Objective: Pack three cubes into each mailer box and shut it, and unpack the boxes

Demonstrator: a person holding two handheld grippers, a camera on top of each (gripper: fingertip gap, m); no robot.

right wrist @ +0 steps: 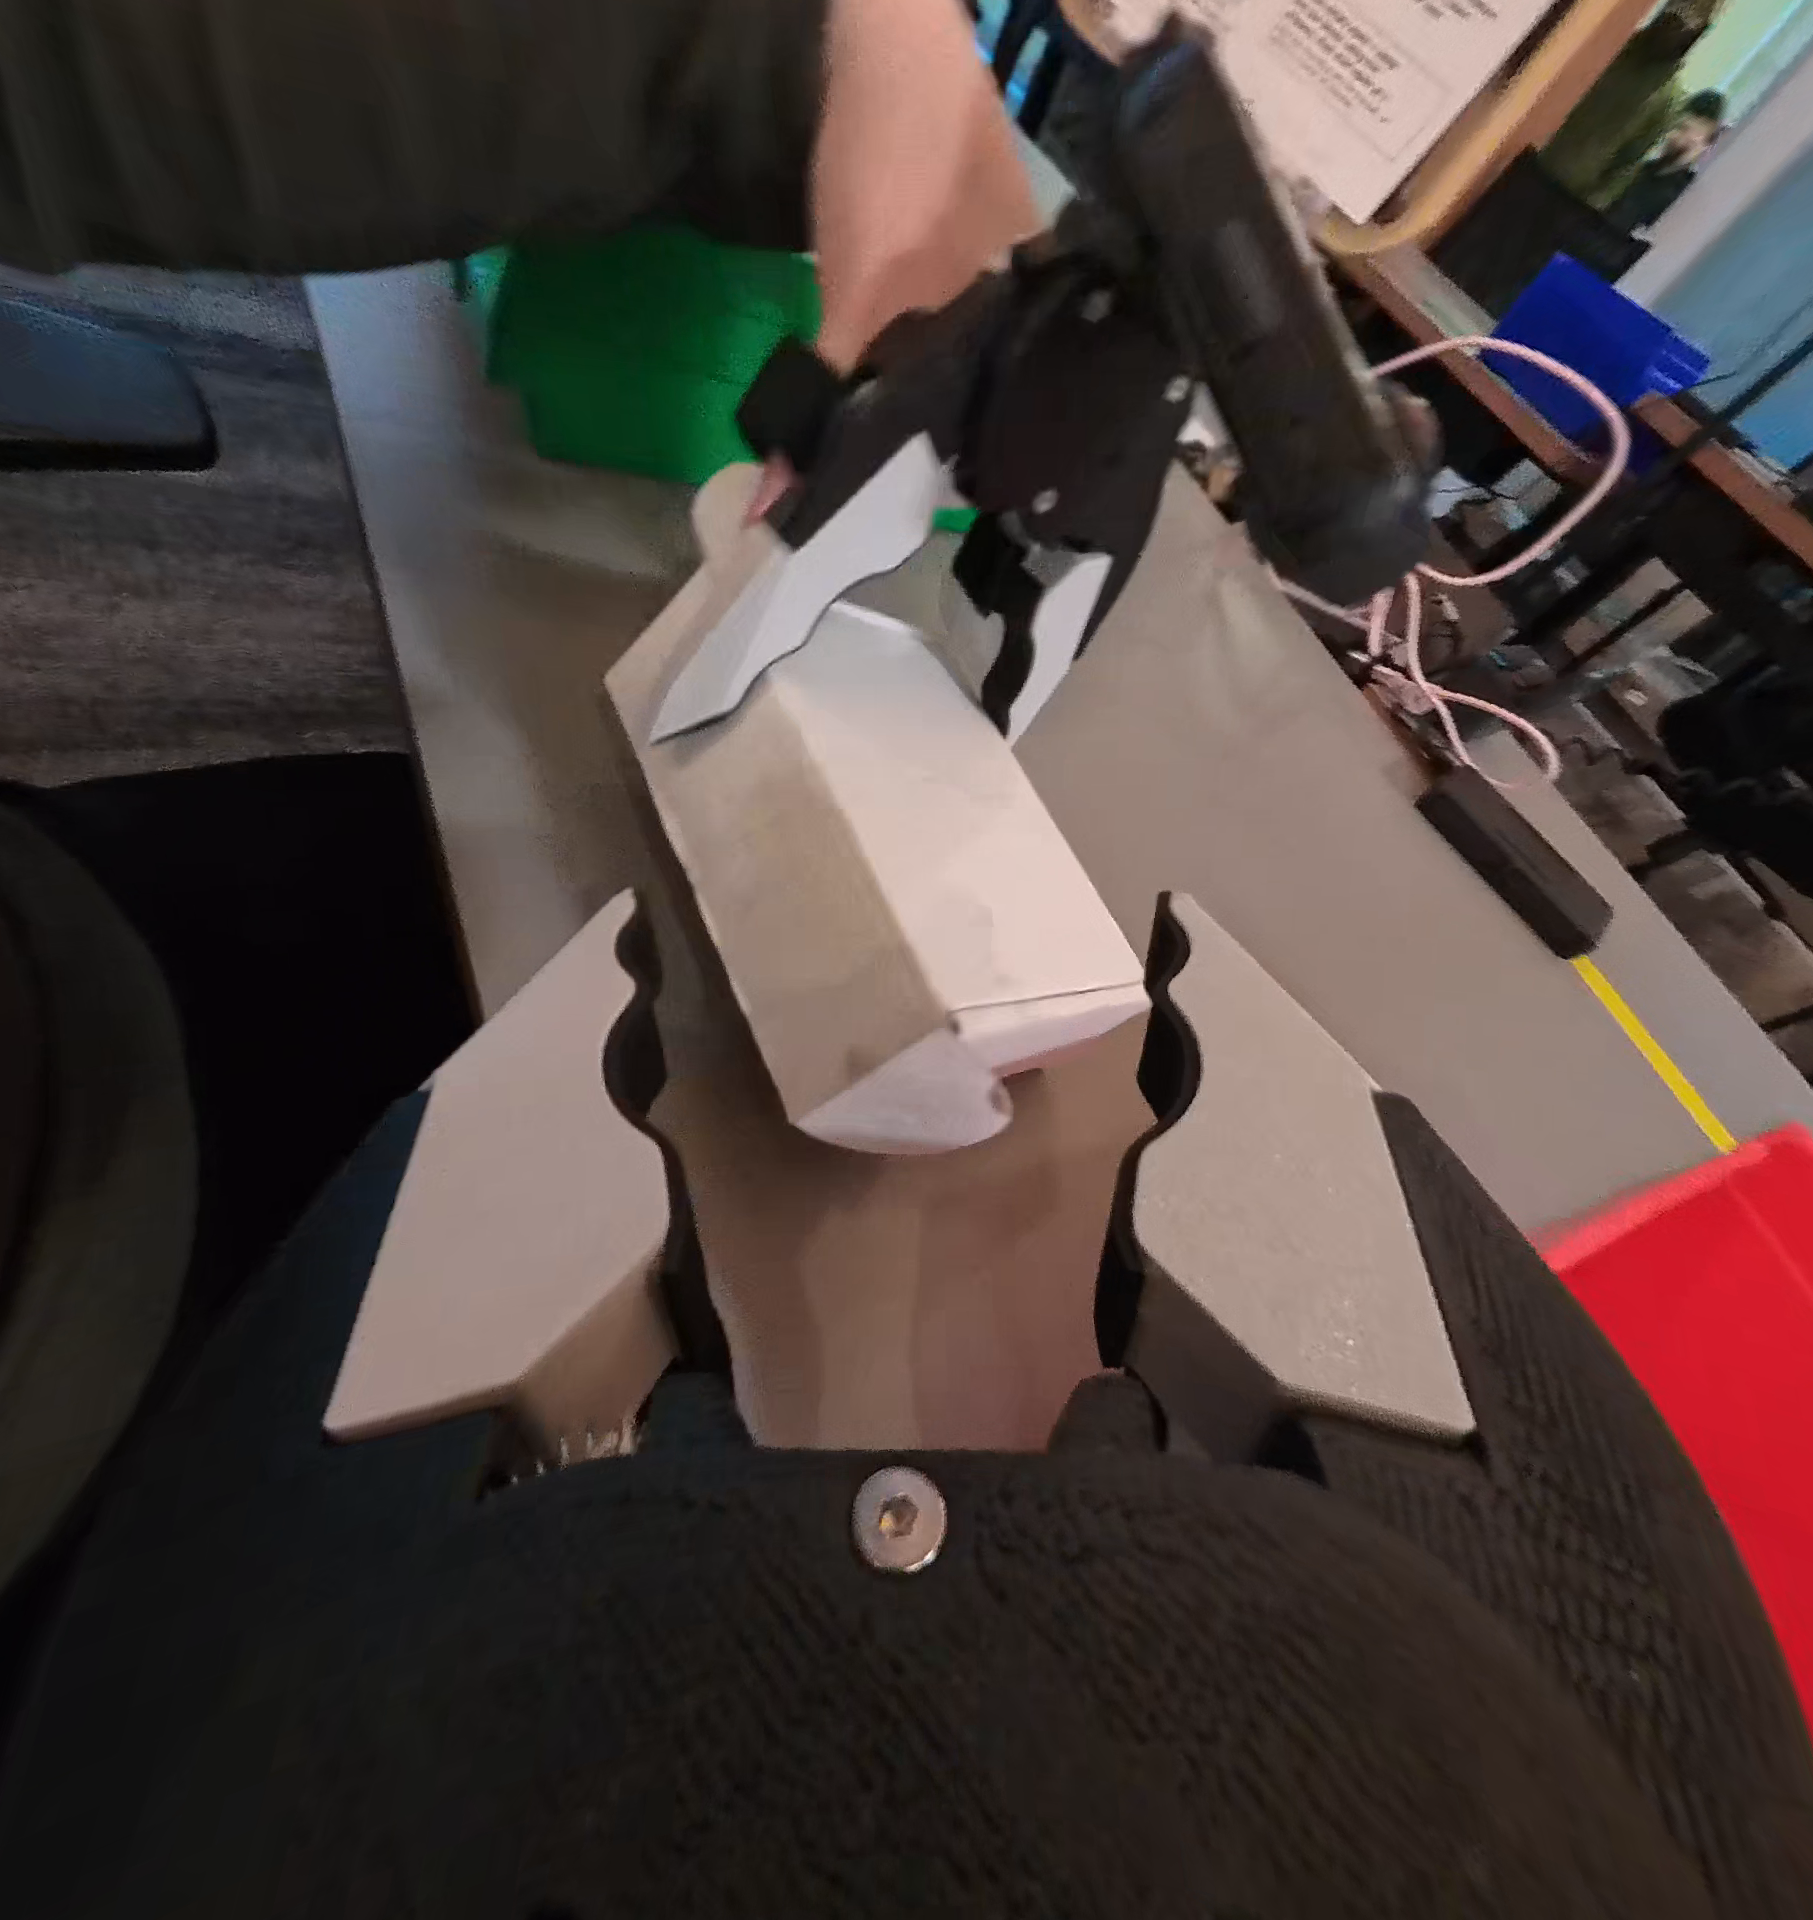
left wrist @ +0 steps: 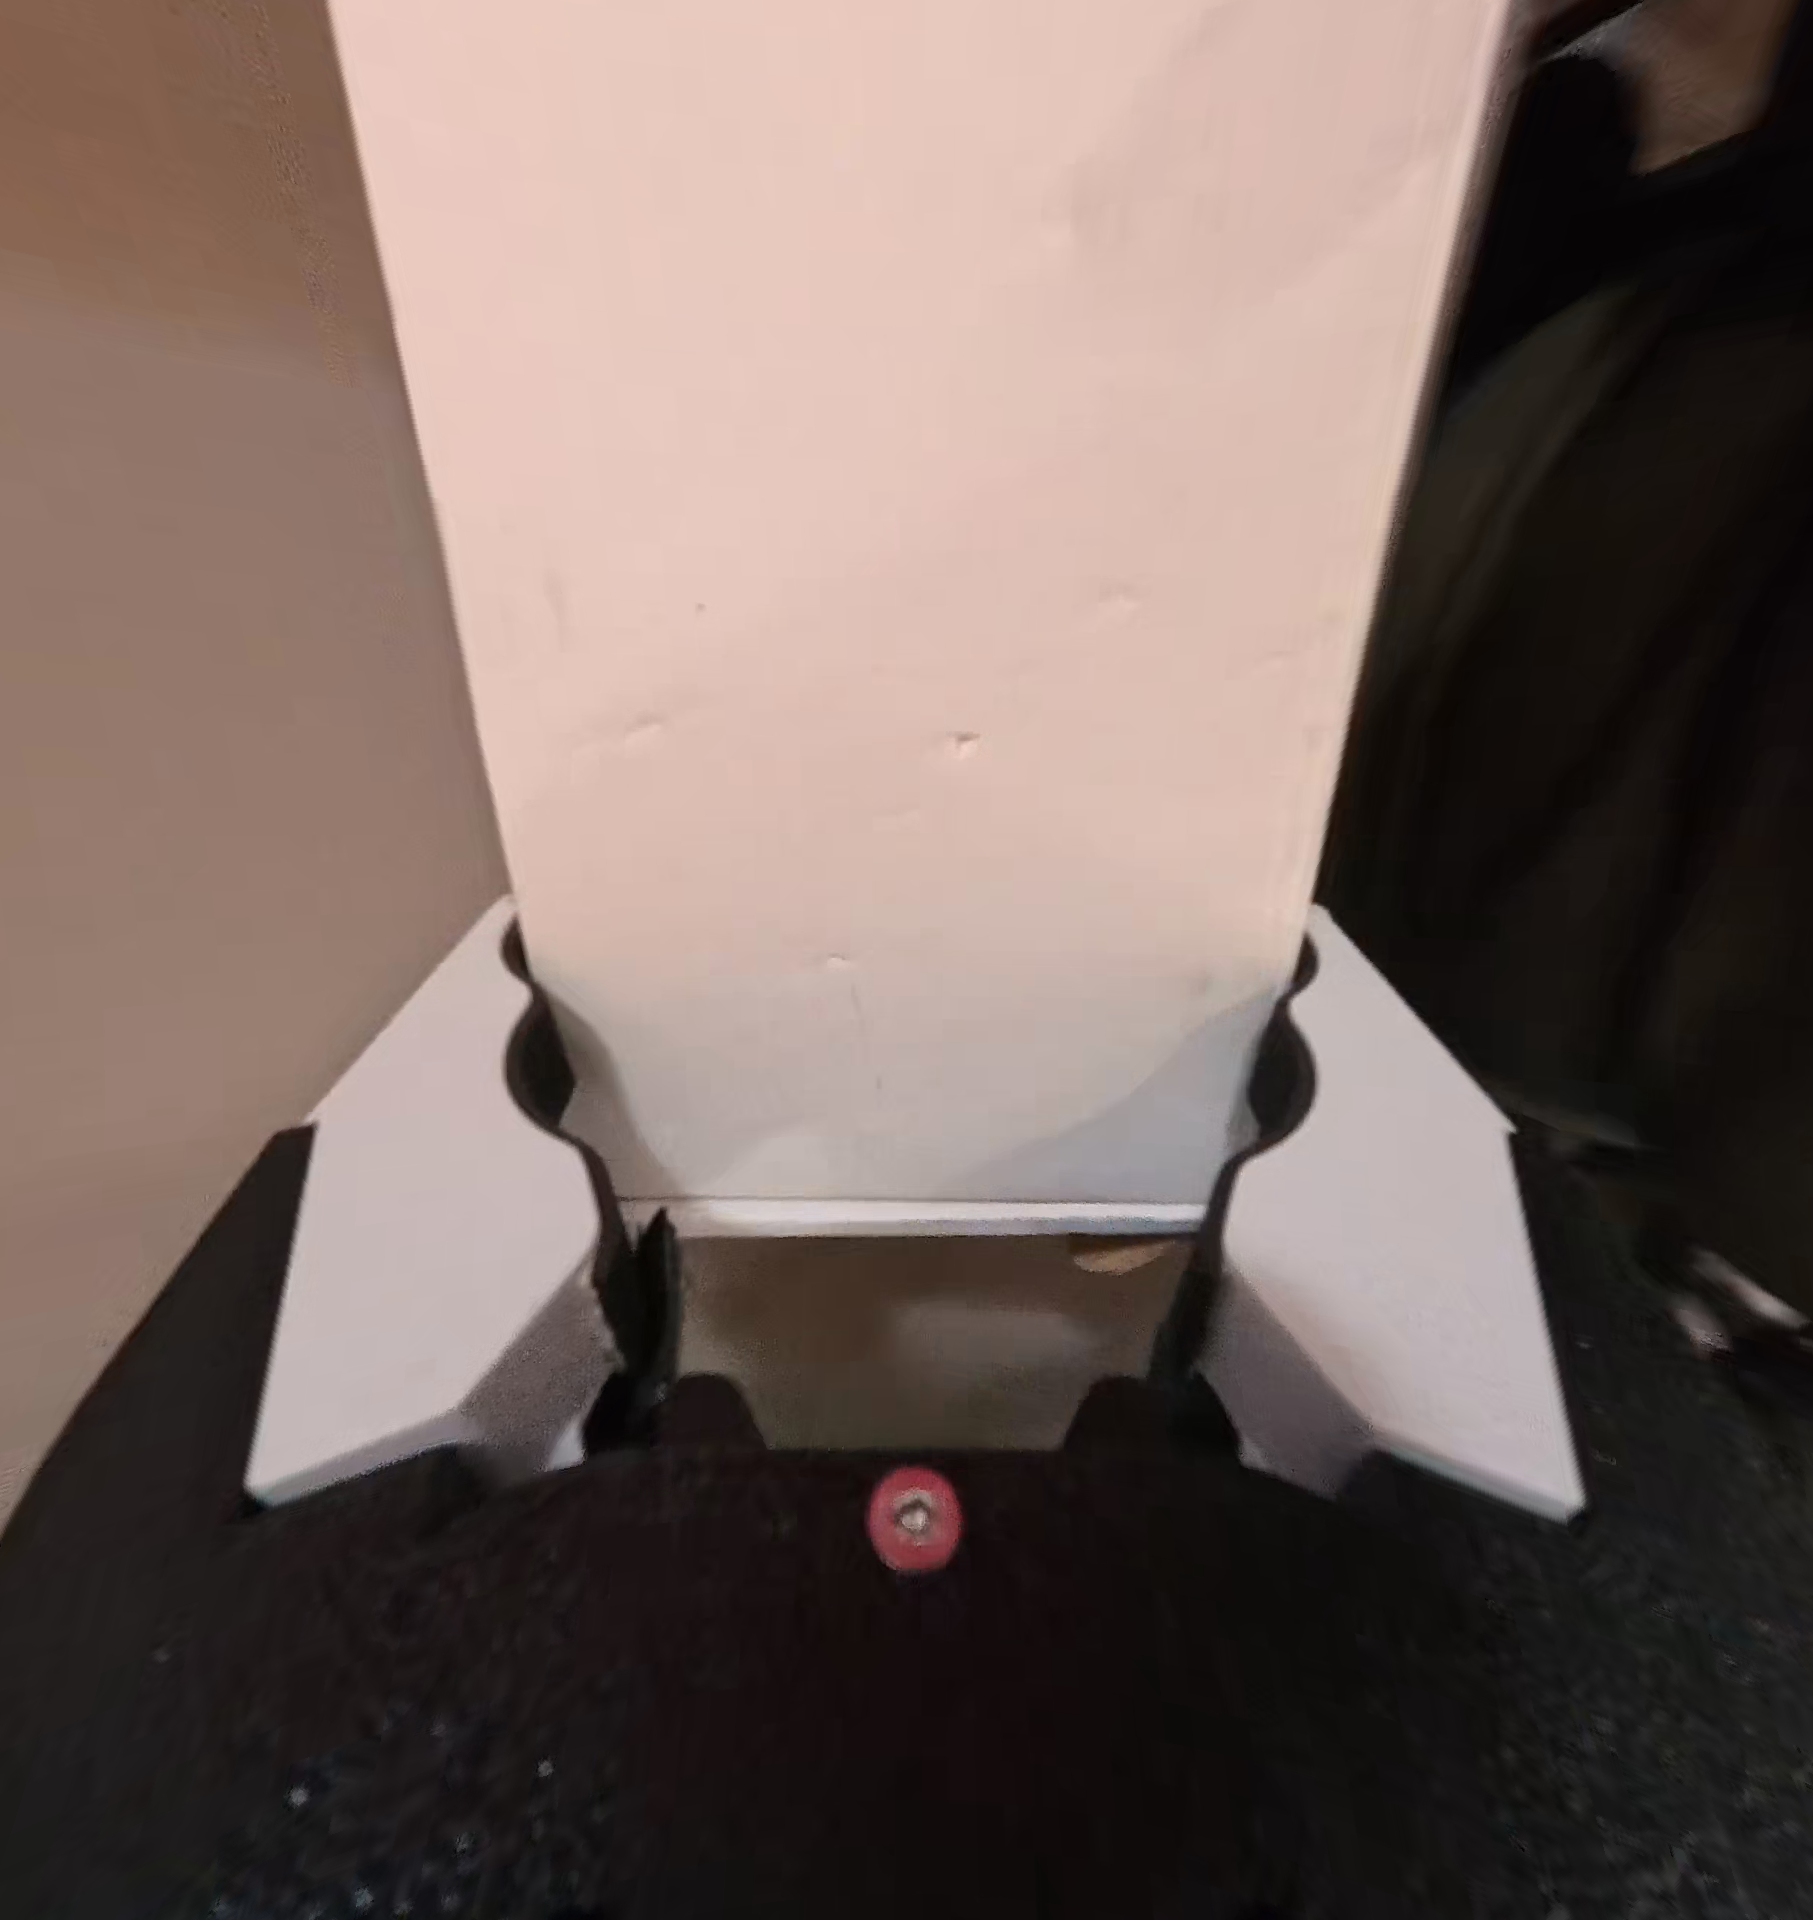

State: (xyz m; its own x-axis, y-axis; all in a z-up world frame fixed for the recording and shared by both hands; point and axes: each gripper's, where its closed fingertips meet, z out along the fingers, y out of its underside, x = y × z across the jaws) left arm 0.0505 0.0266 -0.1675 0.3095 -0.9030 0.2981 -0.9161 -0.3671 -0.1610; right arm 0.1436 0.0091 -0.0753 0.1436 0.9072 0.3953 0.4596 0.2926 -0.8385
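A long white mailer box [left wrist: 881,520] fills the left wrist view. My left gripper [left wrist: 912,935] is shut on it, with both pads pressed against its sides. In the right wrist view the same box [right wrist: 881,862] hangs tilted above the grey table [right wrist: 1245,831], held at its far end by the left gripper [right wrist: 840,717]. The box's near end has its flap folded in. My right gripper [right wrist: 902,914] is open, its fingers on either side of the box's near end, with a clear gap on the left side. No cubes show.
A green bin [right wrist: 653,343] stands at the table's far end behind the person's arm [right wrist: 881,156]. A red bin [right wrist: 1733,1351] sits at the near right. A pink cable [right wrist: 1504,582] and a black block [right wrist: 1515,862] lie at the right edge. A blue bin [right wrist: 1588,332] sits on a shelf.
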